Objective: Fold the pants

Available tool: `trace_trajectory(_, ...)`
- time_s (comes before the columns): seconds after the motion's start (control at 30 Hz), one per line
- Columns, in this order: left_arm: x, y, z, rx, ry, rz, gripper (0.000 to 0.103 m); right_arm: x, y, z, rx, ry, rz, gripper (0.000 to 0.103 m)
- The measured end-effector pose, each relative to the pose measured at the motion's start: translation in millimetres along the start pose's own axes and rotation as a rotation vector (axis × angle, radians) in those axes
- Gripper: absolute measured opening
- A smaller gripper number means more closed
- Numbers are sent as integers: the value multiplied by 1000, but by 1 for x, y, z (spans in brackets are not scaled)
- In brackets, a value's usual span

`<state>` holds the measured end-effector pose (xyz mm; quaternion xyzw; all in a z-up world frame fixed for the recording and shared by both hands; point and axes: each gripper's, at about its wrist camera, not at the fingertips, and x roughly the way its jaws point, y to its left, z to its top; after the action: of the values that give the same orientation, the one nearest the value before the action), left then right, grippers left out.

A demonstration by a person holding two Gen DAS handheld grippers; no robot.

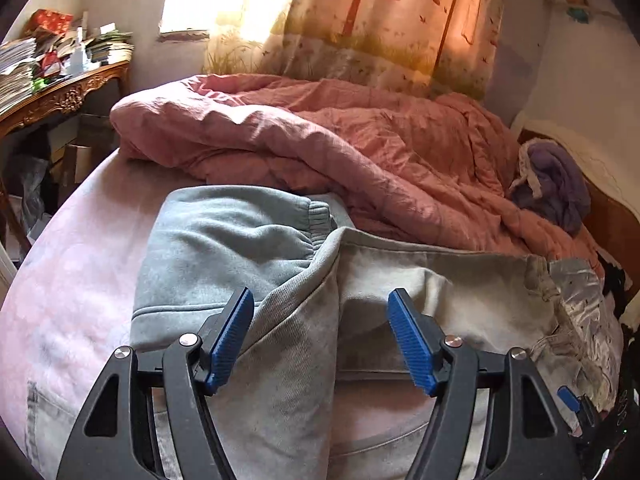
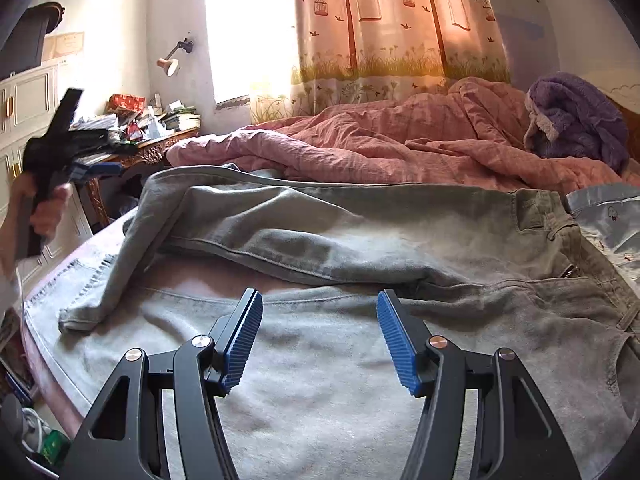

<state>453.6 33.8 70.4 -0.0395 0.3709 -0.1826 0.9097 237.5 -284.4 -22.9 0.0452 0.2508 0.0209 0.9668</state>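
Olive-grey pants (image 2: 360, 232) lie across the bed, waistband (image 2: 556, 216) to the right. One leg runs left, then doubles back so its cuff (image 2: 80, 318) rests near the front left. My right gripper (image 2: 320, 294) hovers open over the pale cloth in front of that leg, with nothing between its blue pads. In the left wrist view the same pants (image 1: 440, 292) pass under my left gripper (image 1: 320, 294), which is open and clear of the cloth. The left gripper (image 2: 96, 169) also shows blurred at the far left of the right wrist view, held up in a hand.
Pale blue sweatpants (image 1: 240, 240) with an elastic waistband lie beside the pants. Light denim with a frayed hem (image 2: 60, 292) is spread beneath, on a pink sheet (image 1: 80, 280). A rumpled pink duvet (image 1: 320, 140) and a purple blanket (image 2: 576, 120) fill the back. A cluttered desk (image 1: 60, 96) stands left.
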Motion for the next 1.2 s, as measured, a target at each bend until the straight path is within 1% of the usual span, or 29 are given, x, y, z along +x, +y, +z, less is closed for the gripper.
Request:
trace_trajectory(0.03, 13, -2, 4, 22, 39, 16, 68, 0, -4, -1, 9, 0, -2, 61)
trace_trajectory(0.1, 31, -3, 4, 38, 82, 28, 67, 1, -12, -1, 34, 0, 2, 61)
trace_trajectory(0.13, 36, -4, 1, 50, 88, 40, 54, 1, -17, -1, 46, 0, 7, 61)
trace_trajectory(0.17, 39, -5, -2, 59, 75, 69, 42, 2, -21, -2, 55, 1, 9, 61)
trace_trajectory(0.2, 40, -7, -4, 72, 69, 87, 19, 3, -23, -2, 60, 3, 5, 61)
trace_trajectory(0.23, 40, -10, -8, 89, 55, 96, 9, 5, -25, -3, 63, 8, -3, 61)
trace_trajectory(0.3, 30, -14, -14, 127, -21, 116, 7, 8, -28, -4, 67, 20, -13, 61)
trace_trajectory(0.37, 15, -19, -24, 183, -91, 150, 7, 9, -31, -5, 71, 31, -15, 61)
trace_trajectory(0.4, 3, -21, -30, 198, -125, 146, 7, 8, -32, -5, 71, 34, -21, 61)
trace_trajectory(0.5, -38, -24, -50, 249, -223, 68, 6, 2, -33, -3, 64, 22, -47, 61)
trace_trajectory(0.53, -54, -25, -59, 257, -241, 44, 7, -2, -34, -1, 64, 15, -58, 61)
trace_trajectory(0.57, -70, -25, -68, 275, -260, 28, 6, -5, -35, 1, 65, 9, -71, 61)
trace_trajectory(0.63, -96, -24, -89, 285, -290, 19, 7, -12, -37, 5, 77, -4, -94, 61)
trace_trajectory(0.77, -127, -11, -133, 246, -275, -9, 7, -22, -44, 16, 137, -27, -118, 61)
trace_trajectory(0.87, -140, 2, -165, 195, -278, 0, 7, -19, -54, 22, 218, -16, -102, 61)
trace_trajectory(0.93, -139, 13, -174, 150, -265, -16, 7, -6, -64, 26, 271, 26, -63, 68)
trace_trajectory(1.0, -137, 25, -183, 96, -251, -37, 7, 12, -80, 29, 361, 72, -35, 68)
trace_trajectory(1.07, -134, 29, -192, 94, -242, -36, 7, 33, -97, 36, 449, 104, 4, 68)
trace_trajectory(1.13, -130, 29, -201, 107, -237, -29, 8, 51, -109, 49, 495, 112, -7, 68)
trace_trajectory(1.2, -129, 28, -210, 121, -238, -22, 8, 64, -115, 64, 498, 106, -66, 69)
